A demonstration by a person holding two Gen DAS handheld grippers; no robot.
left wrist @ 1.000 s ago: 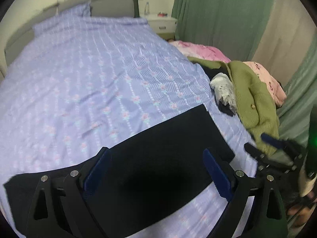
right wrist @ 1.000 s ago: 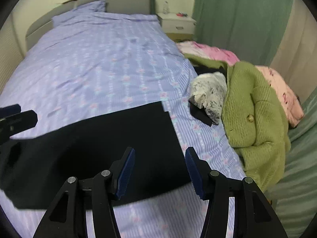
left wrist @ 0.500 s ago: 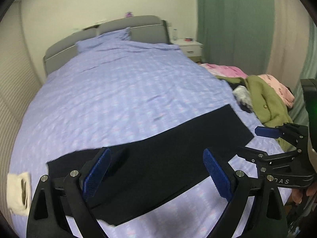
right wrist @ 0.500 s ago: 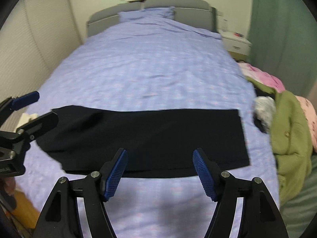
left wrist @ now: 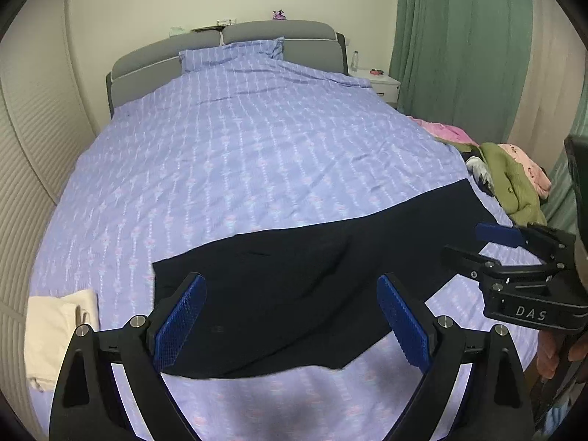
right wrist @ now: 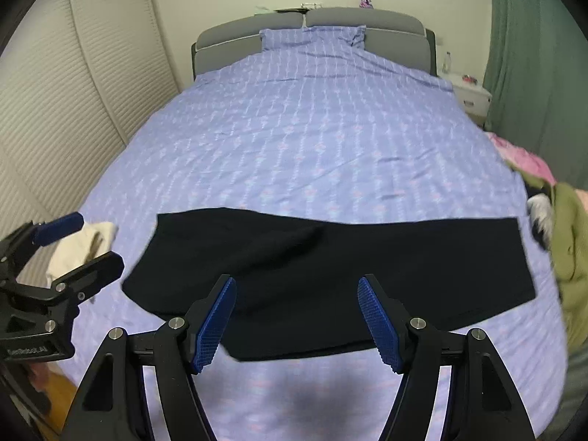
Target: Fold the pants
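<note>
Black pants [left wrist: 312, 279] lie flat across the foot of the bed, spread left to right; they also show in the right wrist view [right wrist: 330, 275]. My left gripper [left wrist: 292, 325] is open and empty, held above the pants' near edge. My right gripper [right wrist: 297, 321] is open and empty, also above the near edge. The right gripper shows at the right of the left wrist view [left wrist: 514, 257]. The left gripper shows at the left of the right wrist view [right wrist: 62, 253].
The bed [left wrist: 257, 139] has a lilac patterned cover and a grey headboard [left wrist: 235, 44]. A folded cream garment [left wrist: 55, 327] lies at the bed's left corner. A pile of green and pink clothes [left wrist: 511, 180] lies at the right edge. A nightstand [left wrist: 382, 84] and green curtains [left wrist: 459, 47] stand right.
Both grippers have pulled back and up from the pants, so the whole bed and the full spread-out pants are now in view. The cream garment has come into view.
</note>
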